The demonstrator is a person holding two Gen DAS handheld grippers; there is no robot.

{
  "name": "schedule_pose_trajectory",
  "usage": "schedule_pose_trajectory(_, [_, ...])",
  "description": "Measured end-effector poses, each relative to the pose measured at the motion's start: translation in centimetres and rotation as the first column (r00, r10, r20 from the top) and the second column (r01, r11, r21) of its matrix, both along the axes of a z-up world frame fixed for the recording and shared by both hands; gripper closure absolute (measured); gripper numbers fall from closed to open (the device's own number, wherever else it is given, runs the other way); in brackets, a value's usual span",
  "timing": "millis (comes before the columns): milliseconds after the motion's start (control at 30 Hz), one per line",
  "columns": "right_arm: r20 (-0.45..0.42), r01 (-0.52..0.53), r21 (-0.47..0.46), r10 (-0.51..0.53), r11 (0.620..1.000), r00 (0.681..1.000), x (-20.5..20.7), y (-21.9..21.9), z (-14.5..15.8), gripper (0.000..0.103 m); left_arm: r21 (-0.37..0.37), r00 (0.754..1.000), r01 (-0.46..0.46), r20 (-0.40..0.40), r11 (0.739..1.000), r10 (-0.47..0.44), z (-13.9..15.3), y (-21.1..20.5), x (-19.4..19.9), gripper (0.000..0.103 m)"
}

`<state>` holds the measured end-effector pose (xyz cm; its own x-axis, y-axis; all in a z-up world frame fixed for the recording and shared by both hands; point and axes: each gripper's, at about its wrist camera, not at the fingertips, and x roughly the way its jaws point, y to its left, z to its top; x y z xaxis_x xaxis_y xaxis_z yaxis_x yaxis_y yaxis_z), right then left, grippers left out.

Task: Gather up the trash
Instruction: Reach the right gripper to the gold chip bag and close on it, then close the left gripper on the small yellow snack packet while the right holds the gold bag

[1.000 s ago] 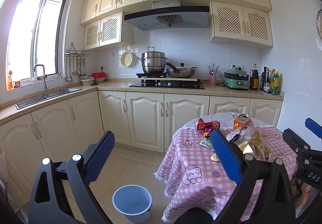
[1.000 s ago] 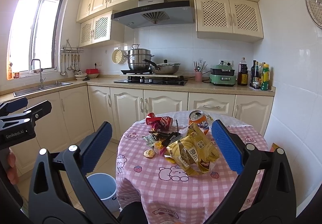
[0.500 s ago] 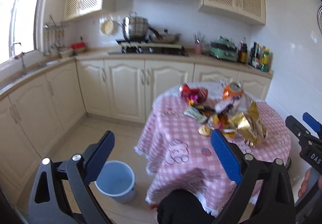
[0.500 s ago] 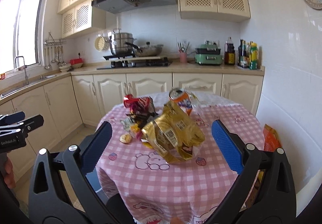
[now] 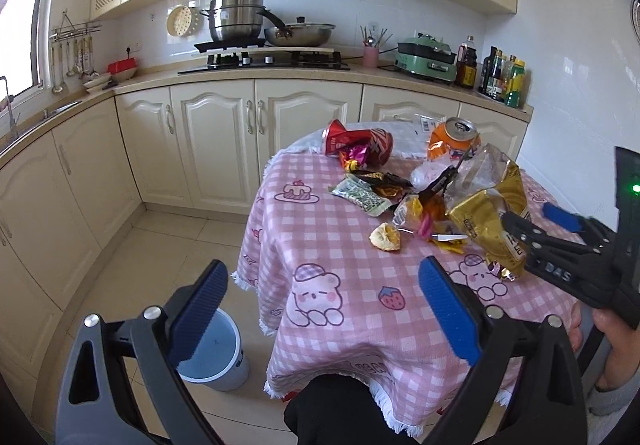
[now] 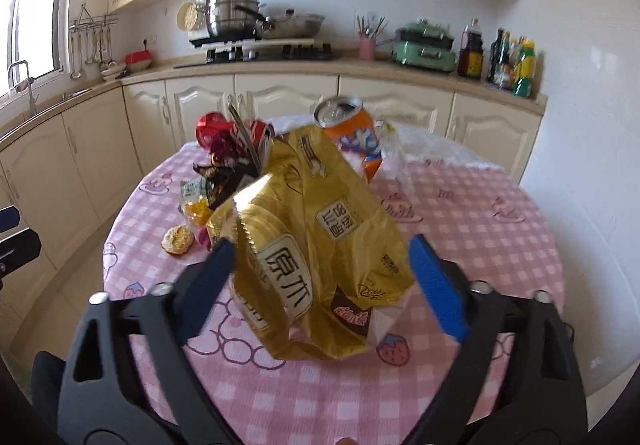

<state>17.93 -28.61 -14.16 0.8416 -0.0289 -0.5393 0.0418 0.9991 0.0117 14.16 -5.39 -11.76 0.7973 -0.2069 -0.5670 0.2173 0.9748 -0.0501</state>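
Note:
A pile of trash lies on the round table with a pink checked cloth: a big gold snack bag, an orange can, a crushed red can, a green wrapper and a fruit peel. My right gripper is open, its jaws on either side of the gold bag without gripping it. It also shows in the left wrist view. My left gripper is open and empty, above the table's near-left edge.
A light blue bin stands on the tiled floor left of the table. Cream cabinets and a counter with stove, pots and bottles run behind. A white wall is to the right.
Both grippers have moved forward and down toward the table. The right gripper now brackets the gold bag; the trash looks much closer.

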Motion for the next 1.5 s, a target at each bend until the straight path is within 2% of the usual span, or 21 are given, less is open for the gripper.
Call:
schedule_pose_trajectory(33, [-0.008, -0.022, 0.017, 0.022, 1.0, 1.0, 0.1, -0.1, -0.1, 0.075, -0.001, 1.0, 0.008, -0.003, 1.0, -0.008, -0.1, -0.2, 0.2, 0.009])
schedule_pose_trajectory(200, [0.075, -0.006, 0.05, 0.002, 0.999, 0.997, -1.9, -1.6, 1.1, 0.098, -0.041, 0.998, 0.045, -0.029, 0.998, -0.047, -0.6, -1.1, 1.4, 0.009])
schedule_pose_trajectory(367, [0.164, 0.07, 0.037, -0.075, 0.997, 0.984, -3.1, -3.2, 2.5, 0.098, -0.066, 0.991, 0.104, -0.075, 0.992, -0.109, -1.4, -3.4, 3.5, 0.009])
schedule_pose_trajectory(433, [0.185, 0.099, 0.02, -0.101, 0.995, 0.978, -3.2, -3.6, 2.6, 0.098, -0.076, 0.987, 0.129, -0.085, 0.989, -0.135, -1.6, -4.8, 4.3, 0.009])
schedule_pose_trajectory(633, [0.224, 0.149, 0.054, -0.158, 0.987, 0.962, -2.8, -4.9, 2.6, 0.099, -0.057, 0.984, 0.147, -0.097, 0.988, -0.152, -2.0, -7.9, 7.4, 0.01])
schedule_pose_trajectory(800, [0.214, 0.148, 0.079, -0.162, 0.986, 0.963, -1.8, -5.1, 2.0, 0.099, -0.032, 0.978, 0.141, -0.152, 0.989, -0.145, -3.3, -9.6, 10.7, 0.039])
schedule_pose_trajectory(933, [0.212, 0.149, 0.078, -0.162, 0.986, 0.964, -1.3, -4.7, 1.6, 0.099, -0.026, 0.971, 0.148, -0.185, 0.989, -0.15, -4.4, -10.5, 12.3, 0.047])
schedule_pose_trajectory(1033, [0.209, 0.151, 0.076, -0.164, 0.986, 0.964, -1.2, -4.5, 1.4, 0.099, -0.049, 0.963, 0.187, -0.189, 0.981, -0.193, -4.2, -10.9, 12.4, 0.069])
schedule_pose_trajectory(1167, [0.207, 0.152, 0.077, -0.165, 0.985, 0.964, -1.5, -4.1, 1.4, 0.099, -0.03, 0.962, 0.213, -0.166, 0.977, -0.215, -3.8, -11.6, 12.1, 0.074])
schedule_pose_trajectory(1267, [0.219, 0.149, 0.073, -0.162, 0.986, 0.962, -2.1, -3.4, 1.8, 0.099, -0.076, 0.96, 0.226, -0.152, 0.971, -0.236, -3.5, -11.0, 11.8, 0.078])
schedule_pose_trajectory(1500, [0.268, 0.14, 0.051, -0.149, 0.989, 0.952, -3.6, -1.3, 3.8, 0.099, -0.162, 0.958, 0.261, -0.076, 0.952, -0.275, -1.3, -9.1, 9.2, 0.079])
